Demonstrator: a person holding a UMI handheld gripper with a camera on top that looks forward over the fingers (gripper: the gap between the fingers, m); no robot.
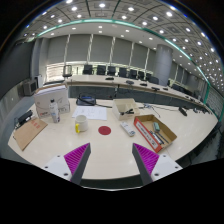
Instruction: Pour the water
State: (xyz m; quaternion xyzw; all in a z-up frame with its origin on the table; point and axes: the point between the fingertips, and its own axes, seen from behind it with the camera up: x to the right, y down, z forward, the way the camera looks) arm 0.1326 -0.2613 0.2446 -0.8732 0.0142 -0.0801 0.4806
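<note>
Gripper view looks out over a pale table (110, 150) in a large meeting room, with the gripper (111, 158) held above the near edge. Its jaws stand apart and released, nothing between them; the two magenta pads (76, 156) face each other across bare tabletop.

Beyond the jaws, counted from the left: one flat brown cardboard piece (30, 132) lying near the table's left edge, one white boxy appliance (52, 101) behind it, and one small yellowish cup (79, 124) just right of that appliance. One dark open laptop (87, 100) sits further back. One red round spot (105, 129) lies on the table roughly ahead of the gap between the jaws, with one white sheet of paper (94, 113) behind it. One small white bottle-like thing (127, 129) lies on its side to the right of the red spot; what it is cannot be told for sure. One open orange-edged cardboard box (155, 130) sits to the right of that, and one light carton (124, 106) stands behind.

All these things are well apart from the jaws. A row of dark chairs (110, 71) lines a long curved desk at the back
</note>
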